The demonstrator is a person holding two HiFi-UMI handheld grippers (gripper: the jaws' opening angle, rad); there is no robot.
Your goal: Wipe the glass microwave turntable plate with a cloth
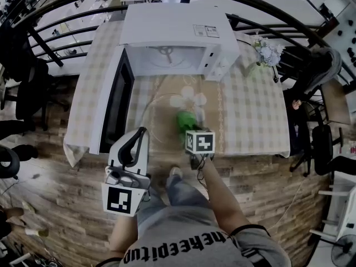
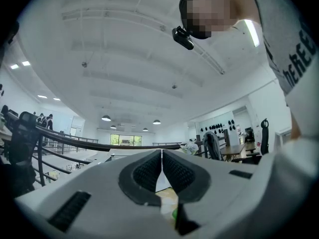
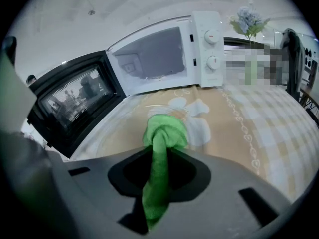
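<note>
Desk [image 1: 250,110]: checked cloth with a beige flower-print runner down the middle. Plank floor [image 1: 67,188] around it, dark railing [image 1: 72,18] beyond the far edge, open hall with ceiling lamps.

Left tongs [image 2: 162,169]: off the desk's near edge, pointing up at the ceiling, jaws pressed together, nothing in them.

Microwave [image 1: 172,29]: at the far edge, door [image 1: 117,102] swung open to the left.

Glass turntable plate [image 3: 119,133]: flat on the runner in front of the microwave, mid-desk. It's clear, the print shows through, and only the rim reads.

Right tongs [image 3: 159,158]: clamped on a green cloth [image 3: 164,131], its bunched end down on the plate.

Flowers [image 1: 268,53]: far right corner.
</note>
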